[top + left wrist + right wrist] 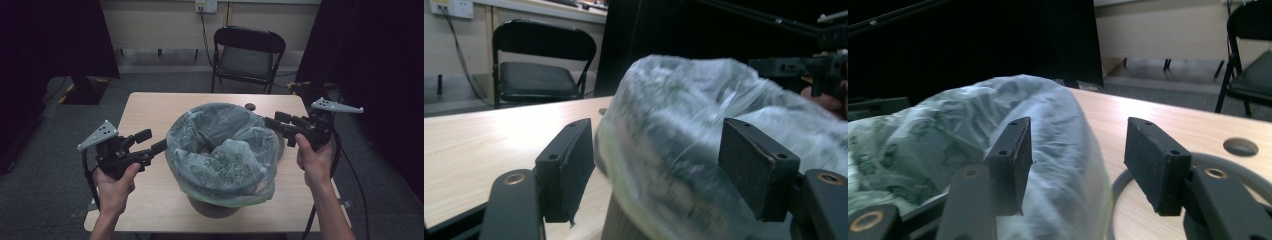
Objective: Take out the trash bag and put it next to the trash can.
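Nearest the lens, two forearms rising from the near edge of the table (150,107). Left gripper (161,146) level, aimed at the left flank of the plastic bag (222,150); jaws spread, bag film bulging between the pads in the left gripper view (664,165), touching the left pad's edge perhaps, clamped by neither as far as can be told. Right gripper (267,121) level too, pointing inward at the bag's right rim; jaws parted, one pad over the film (1013,165), the other over bare tabletop, nothing pinched. Bag draped over a round bin (212,206) near the middle of the table, closer to the near edge; mouth gaping upward, axis upright, rim sagging over the bin's sides. Folding chair (248,57) beyond the far edge. Small round hole (250,106) in the tabletop by the far edge.
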Available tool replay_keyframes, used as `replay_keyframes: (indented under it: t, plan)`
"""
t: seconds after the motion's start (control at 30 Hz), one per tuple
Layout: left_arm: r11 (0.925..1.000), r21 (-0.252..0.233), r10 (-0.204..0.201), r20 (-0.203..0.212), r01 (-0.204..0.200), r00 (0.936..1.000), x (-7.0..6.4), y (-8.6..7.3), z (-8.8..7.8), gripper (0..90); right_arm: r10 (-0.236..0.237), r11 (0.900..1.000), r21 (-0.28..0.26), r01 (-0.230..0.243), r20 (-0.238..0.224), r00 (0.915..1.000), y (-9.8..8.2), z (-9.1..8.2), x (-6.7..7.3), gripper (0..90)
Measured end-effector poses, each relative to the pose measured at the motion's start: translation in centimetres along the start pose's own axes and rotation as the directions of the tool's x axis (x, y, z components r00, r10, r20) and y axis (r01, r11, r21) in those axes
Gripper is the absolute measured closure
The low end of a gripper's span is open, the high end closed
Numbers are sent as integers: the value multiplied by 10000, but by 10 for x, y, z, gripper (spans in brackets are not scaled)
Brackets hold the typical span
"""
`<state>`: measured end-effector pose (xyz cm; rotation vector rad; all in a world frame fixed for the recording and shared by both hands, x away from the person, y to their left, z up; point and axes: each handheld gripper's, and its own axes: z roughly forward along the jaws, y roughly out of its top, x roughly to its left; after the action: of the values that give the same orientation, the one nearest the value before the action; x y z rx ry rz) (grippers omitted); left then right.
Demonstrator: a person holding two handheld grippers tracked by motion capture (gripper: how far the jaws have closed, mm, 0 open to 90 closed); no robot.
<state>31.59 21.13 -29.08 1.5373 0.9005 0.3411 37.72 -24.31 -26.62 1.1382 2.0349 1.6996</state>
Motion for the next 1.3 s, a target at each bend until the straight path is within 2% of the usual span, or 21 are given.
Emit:
replay_keyframes:
  t: [0.07,0.1,0.13,0.2,0.3,0.37,0.43,0.47,0.53,0.57,0.63,0.77,0.87,0.9,0.97,1.03,1.07,1.13,1.2,1.27,1.3]
  plan:
    - [10000,-19,-32,63,33,10000,-2,2,3,290,-46,10000,-7,46,-55,10000,0,-1,3,412]
    - [10000,49,78,139,-79,9999,-6,3,7,290,-28,10000,-30,27,-231,9997,0,-2,6,409]
    - [9998,125,121,205,-123,9997,-7,4,9,286,-99,9998,151,106,-408,9991,-2,-1,10,389]
    - [9995,290,90,450,-103,9989,-11,6,15,281,-226,9989,405,241,-363,9991,-4,1,15,370]
    - [9983,420,389,241,-398,9990,-17,9,20,254,-297,9978,583,319,-387,9988,-8,4,20,334]
    - [9985,523,125,412,-146,9991,-18,10,24,253,-451,9959,775,468,-228,9987,-10,5,22,319]
    - [9972,667,301,398,-327,9988,-19,13,27,246,-476,9951,842,515,-479,9977,-13,6,22,315]
    - [9973,654,301,298,-320,9991,-20,14,28,242,-568,9946,852,592,-302,9979,-14,6,23,313]
    - [9981,570,187,454,-213,9988,-19,16,31,241,-770,9913,1039,803,-356,9964,-14,7,24,289]
    - [9981,595,99,528,-131,9986,-18,18,32,241,-834,9898,1135,858,-259,9962,-14,7,25,310]
    - [9975,697,125,386,-152,9992,-17,19,36,238,-1137,9862,1243,1092,293,9931,-14,8,28,435]
    - [9963,856,12,599,-64,9982,-15,20,42,203,-1489,9805,1441,1337,1000,9838,-12,9,28,605]
    - [9944,1046,72,503,-125,9987,-14,19,46,184,-1506,9835,1191,1360,1242,9807,-8,7,28,738]
    - [9942,1072,61,515,-116,9987,-14,18,47,185,-1553,9837,1128,1401,1391,9780,-6,7,29,771]
    - [9929,1174,150,268,-181,9995,-13,17,48,203,-1691,9817,1142,1523,1561,9732,-3,7,31,805]
    - [9934,1125,218,39,-221,9998,-13,16,47,251,-1618,9842,972,1477,1580,9741,-1,7,30,889]
    - [9944,1023,261,-58,-254,9996,-13,15,46,330,-1358,9877,942,1247,1217,9832,1,8,27,890]
    - [9943,1035,293,-167,-274,9994,-12,16,45,376,-1220,9894,919,1121,1101,9864,1,10,25,892]
    - [9934,1085,412,-311,-376,9987,-11,16,44,442,-906,9925,885,839,744,9931,2,12,21,894]
    - [9904,1191,797,-721,-707,9942,-12,17,44,553,-828,9936,816,780,568,9949,3,14,20,896]
    - [9904,1191,797,-721,-707,9942,-12,17,44,588,-736,9947,755,705,394,9965,4,15,19,897]
